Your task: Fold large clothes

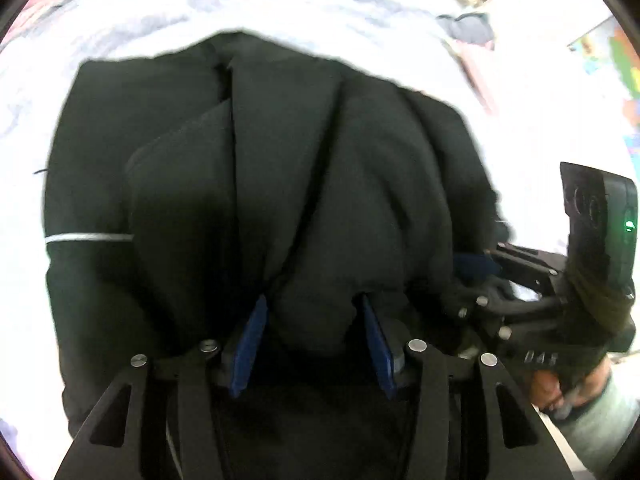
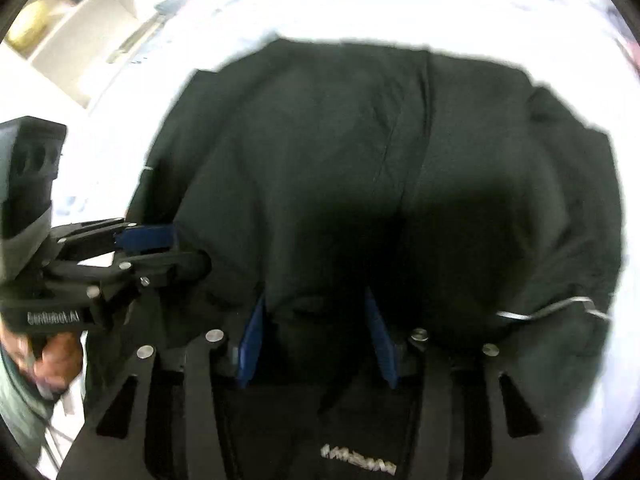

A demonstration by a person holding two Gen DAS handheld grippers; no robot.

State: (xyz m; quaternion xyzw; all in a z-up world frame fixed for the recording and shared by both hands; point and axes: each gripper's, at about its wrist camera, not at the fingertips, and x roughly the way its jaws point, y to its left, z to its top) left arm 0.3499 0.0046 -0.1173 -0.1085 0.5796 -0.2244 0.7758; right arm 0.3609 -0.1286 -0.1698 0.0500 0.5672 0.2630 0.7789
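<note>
Black garment (image 1: 280, 184) blurred, near edge hidden

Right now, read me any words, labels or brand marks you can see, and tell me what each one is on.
"GenRobot.AI", roughly, blurred: side of the left gripper, right wrist view.
White lettering on the right gripper's own body: too blurred to read.
Pale letters on the right gripper, left wrist view: unreadable.
Black garment: no readable text.
</note>
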